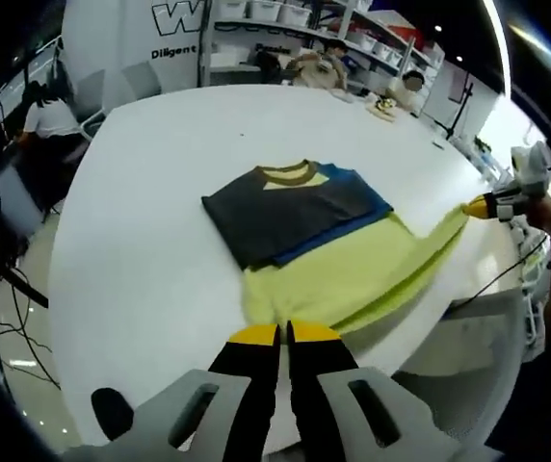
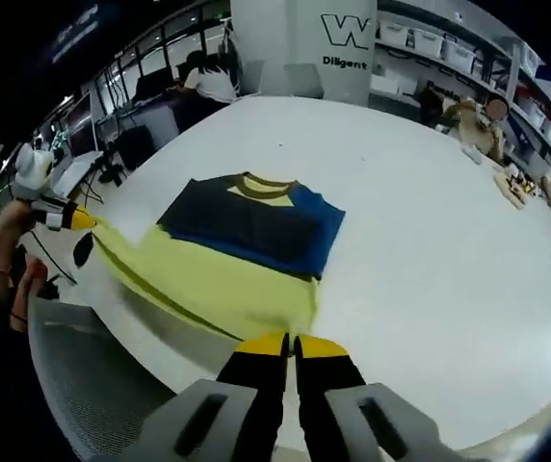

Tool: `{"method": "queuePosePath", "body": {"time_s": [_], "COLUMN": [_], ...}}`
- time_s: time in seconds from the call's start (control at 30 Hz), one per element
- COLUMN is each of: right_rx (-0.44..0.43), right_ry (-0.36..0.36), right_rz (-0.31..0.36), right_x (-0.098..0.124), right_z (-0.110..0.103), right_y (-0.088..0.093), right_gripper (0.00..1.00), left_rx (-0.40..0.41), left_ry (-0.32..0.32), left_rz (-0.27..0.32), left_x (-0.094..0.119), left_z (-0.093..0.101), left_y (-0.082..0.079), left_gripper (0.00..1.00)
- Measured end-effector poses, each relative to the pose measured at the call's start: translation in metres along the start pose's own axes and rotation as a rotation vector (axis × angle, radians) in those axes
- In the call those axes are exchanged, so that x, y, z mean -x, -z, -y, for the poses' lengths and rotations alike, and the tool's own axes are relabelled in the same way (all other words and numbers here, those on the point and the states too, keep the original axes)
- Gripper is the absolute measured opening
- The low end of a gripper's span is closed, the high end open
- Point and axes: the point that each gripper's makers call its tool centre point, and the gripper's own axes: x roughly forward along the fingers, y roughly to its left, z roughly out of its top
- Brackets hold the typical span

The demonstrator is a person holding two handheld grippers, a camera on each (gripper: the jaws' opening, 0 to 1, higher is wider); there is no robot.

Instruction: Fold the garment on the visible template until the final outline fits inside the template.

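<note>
A shirt (image 1: 300, 217) lies flat on the white round table (image 1: 160, 192), olive collar away from me, its top dark grey and blue, its lower half yellow-green. In the left gripper view my left gripper (image 1: 283, 334) is shut on one corner of the yellow-green hem (image 1: 333, 289). My right gripper (image 1: 492, 205) shows at the right edge, pinching the other hem corner, which is drawn out to a point. In the right gripper view the right gripper (image 2: 293, 344) is shut on the hem (image 2: 247, 298), and the left gripper (image 2: 64, 217) holds the far corner of the shirt (image 2: 251, 226).
The table edge (image 2: 112, 327) runs just under the hem. A grey chair back (image 2: 83, 385) stands below it. People sit at the table's far side (image 1: 324, 67) by shelves of white bins (image 2: 430, 43). Small items (image 1: 383, 104) lie near them. A cable (image 1: 507, 274) hangs off the table.
</note>
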Motion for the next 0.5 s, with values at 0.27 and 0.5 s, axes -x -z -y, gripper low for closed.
{"method": "queuePosePath", "body": {"time_s": [0.27,0.5], "right_rx": [-0.004,-0.014], "right_ry": [0.014,0.030], "right_rz": [0.059,0.104], "right_x": [-0.006,-0.015], "right_z": [0.010,0.019], "right_y": [-0.034,-0.059], "right_gripper": [0.00,0.00], "left_rx": [0.025,0.012], "left_ry": [-0.016,-0.034], "left_rz": [0.045,0.069], "left_x": [-0.004,-0.013], "left_z": [-0.010,-0.020], "left_y": [-0.028,-0.054], "left_gripper": [0.03,0.03]}}
